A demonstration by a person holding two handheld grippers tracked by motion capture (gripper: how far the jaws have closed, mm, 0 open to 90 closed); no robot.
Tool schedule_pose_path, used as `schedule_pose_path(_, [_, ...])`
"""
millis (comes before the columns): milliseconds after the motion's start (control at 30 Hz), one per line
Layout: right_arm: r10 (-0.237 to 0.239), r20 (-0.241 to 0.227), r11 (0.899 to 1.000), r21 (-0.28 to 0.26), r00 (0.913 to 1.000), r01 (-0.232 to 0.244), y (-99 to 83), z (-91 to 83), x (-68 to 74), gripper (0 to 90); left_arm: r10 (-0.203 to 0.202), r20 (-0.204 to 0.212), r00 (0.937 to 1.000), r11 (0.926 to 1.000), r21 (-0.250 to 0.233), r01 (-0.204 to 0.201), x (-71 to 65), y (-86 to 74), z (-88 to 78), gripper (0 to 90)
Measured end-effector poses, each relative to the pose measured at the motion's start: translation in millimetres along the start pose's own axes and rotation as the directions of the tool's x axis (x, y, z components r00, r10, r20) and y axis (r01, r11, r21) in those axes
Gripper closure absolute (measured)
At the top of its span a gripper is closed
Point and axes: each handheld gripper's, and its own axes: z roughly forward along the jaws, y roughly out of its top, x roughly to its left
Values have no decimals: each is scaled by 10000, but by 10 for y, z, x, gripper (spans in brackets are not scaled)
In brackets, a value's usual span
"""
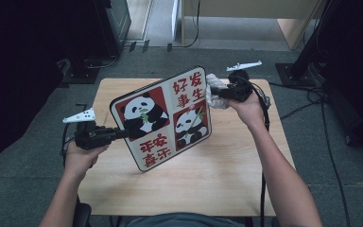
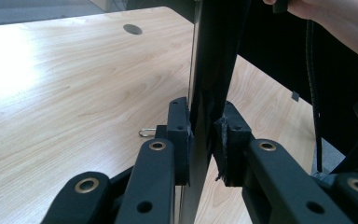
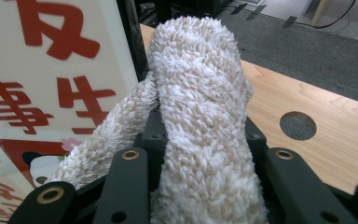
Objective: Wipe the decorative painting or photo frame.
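A square board [image 1: 163, 118] printed with pandas and red characters is held tilted above the wooden table [image 1: 217, 175]. My left gripper [image 1: 123, 134] is shut on its left edge; in the left gripper view that board edge [image 2: 205, 70] runs edge-on between the clamped pads [image 2: 179, 135]. My right gripper [image 1: 217, 92] is shut on a cream fluffy cloth [image 1: 213, 92] that rests against the board's upper right edge. In the right gripper view the cloth [image 3: 200, 116] bulges up between the jaws, next to the board's printed face [image 3: 51, 93].
The table has a round cable hole [image 3: 298, 125] near its far edge. A small metal clip [image 2: 145, 132] lies on the wood under the board. Cables [image 1: 312, 94] trail across the grey floor on the right, and dark equipment stands at the back left.
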Motion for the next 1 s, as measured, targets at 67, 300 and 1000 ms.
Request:
schedule_pose_path(67, [44, 12, 10000, 14, 10000, -44, -25, 8, 1, 650, 8, 4, 10000, 10000, 7, -8, -1, 0, -1, 785])
schedule_pose_path(300, [144, 22, 9998, -137, 9999, -144, -116, 40, -8, 651, 29, 0, 10000, 10000, 17, -29, 0, 0, -1, 785])
schedule_pose_path(1000, [403, 84, 9991, 99, 9992, -404, -393, 143, -45, 650, 31, -10, 10000, 10000, 41, -31, -4, 0, 1, 785])
